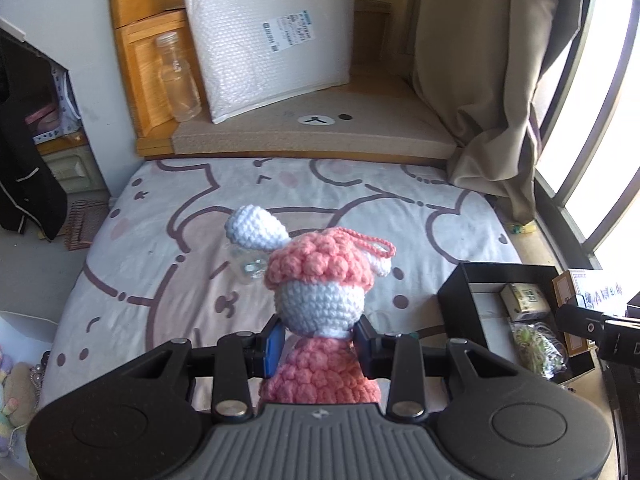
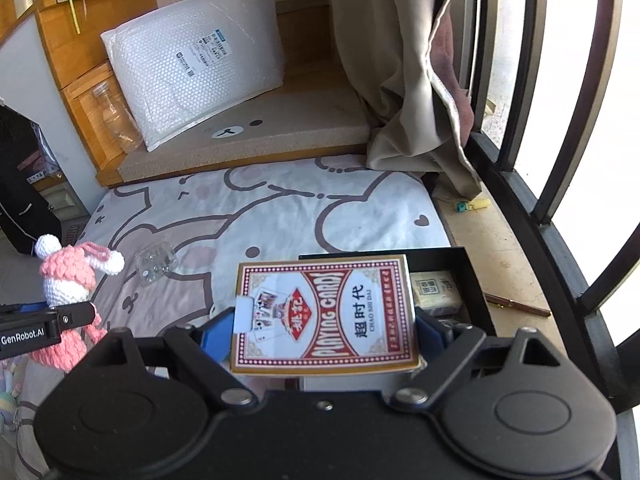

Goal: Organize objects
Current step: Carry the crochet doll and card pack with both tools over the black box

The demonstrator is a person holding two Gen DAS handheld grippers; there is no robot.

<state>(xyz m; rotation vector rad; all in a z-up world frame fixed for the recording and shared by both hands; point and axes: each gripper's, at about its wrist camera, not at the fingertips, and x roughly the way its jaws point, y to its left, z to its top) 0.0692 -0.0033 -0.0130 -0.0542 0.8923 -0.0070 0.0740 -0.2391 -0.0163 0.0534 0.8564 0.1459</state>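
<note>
- Grippers first, since they sit nearest the cameras: the left gripper (image 1: 318, 340) has its blue pads pinching the neck of a pink-and-white crocheted bunny doll (image 1: 320, 300), which stands upright between the fingers with its head above them.
- The right gripper (image 2: 326, 330) has its fingers spread wide but clamped on both sides of a red-and-white box of playing cards (image 2: 324, 314), held flat with the printed face up.
- That card box hangs over the near edge of an open black rectangular box (image 2: 472, 280), which sits at the right edge of the mattress beside the window. A small beige packet (image 2: 436, 288) lies inside it.
- A white bedsheet with brown cartoon bear outlines (image 1: 168, 248) spreads out beyond both grippers, and a small clear plastic container (image 2: 154, 262) lies on it near the doll.
- Further back there's a tan cushioned ledge (image 1: 360, 132) with a white bubble-wrap parcel (image 1: 268, 40) leaning on it, a clear empty bottle (image 1: 178, 80) just beside the parcel.
- A beige curtain (image 1: 492, 80) hangs at the far right by the window bars.
</note>
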